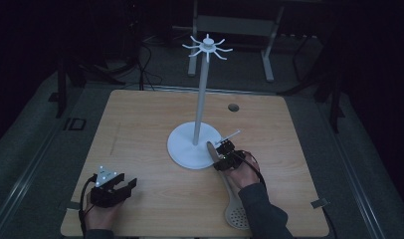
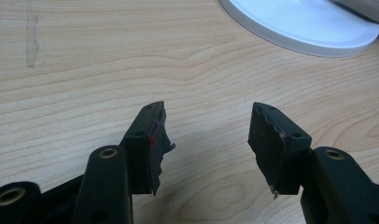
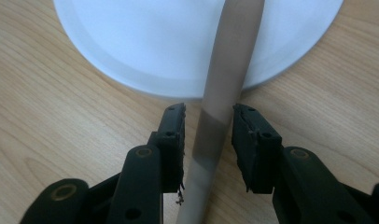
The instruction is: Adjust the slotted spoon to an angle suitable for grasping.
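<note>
Pale wood-grain tabletop [image 2: 85, 70]: smooth, low sheen, looks laminate, one faint scuff streak; round white stand base [image 3: 145, 42] looks like smooth matt plastic with a raised rim, its white pole and hooked top [image 1: 206, 47] look the same. Beige slotted spoon [image 1: 238, 215] with a long handle [image 3: 225, 79] is matt, smooth, plastic-like; black gripper jaws [image 2: 207, 144] are matt hard plastic with brass-coloured inserts, pads rough and frayed at the edges.
</note>
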### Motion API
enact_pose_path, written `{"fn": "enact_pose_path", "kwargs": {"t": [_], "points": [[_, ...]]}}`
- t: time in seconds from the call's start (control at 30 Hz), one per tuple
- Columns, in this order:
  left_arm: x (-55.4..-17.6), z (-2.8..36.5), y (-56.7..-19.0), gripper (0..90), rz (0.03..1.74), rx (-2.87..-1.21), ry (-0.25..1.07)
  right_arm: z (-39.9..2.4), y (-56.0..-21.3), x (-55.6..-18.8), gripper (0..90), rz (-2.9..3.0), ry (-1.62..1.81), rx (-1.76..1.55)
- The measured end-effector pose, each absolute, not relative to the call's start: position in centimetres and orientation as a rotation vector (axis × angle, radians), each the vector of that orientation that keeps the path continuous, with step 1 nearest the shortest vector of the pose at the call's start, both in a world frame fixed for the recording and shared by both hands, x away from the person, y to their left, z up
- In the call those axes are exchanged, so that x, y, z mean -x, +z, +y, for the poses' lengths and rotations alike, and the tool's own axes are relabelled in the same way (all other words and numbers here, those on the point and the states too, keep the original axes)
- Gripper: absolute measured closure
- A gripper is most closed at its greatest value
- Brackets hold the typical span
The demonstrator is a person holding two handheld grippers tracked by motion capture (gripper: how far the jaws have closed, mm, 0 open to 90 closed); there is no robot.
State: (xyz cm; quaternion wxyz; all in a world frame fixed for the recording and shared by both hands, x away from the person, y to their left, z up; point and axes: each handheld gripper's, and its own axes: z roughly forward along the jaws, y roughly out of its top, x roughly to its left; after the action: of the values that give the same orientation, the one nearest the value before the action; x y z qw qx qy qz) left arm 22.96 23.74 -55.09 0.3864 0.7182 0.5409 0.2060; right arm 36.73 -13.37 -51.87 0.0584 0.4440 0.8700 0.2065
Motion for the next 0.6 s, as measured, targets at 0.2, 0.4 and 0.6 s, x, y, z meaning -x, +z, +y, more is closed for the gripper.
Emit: {"fn": "enact_pose_path", "kwargs": {"t": [0.2,0.4,0.6], "points": [[-23.0,23.8,-55.1,46.4,1.377,-1.831,0.522,-13.3,-52.5,-36.9,65.2,2.645,0.586,-1.36],[-23.0,23.7,-55.1,46.4,1.377,-1.829,0.523,-13.2,-53.6,-37.3,64.7,2.651,0.553,-1.389],[-23.0,23.7,-55.1,46.4,1.377,-1.833,0.52,-12.8,-53.6,-37.4,67.3,2.638,0.539,-1.384]]}}
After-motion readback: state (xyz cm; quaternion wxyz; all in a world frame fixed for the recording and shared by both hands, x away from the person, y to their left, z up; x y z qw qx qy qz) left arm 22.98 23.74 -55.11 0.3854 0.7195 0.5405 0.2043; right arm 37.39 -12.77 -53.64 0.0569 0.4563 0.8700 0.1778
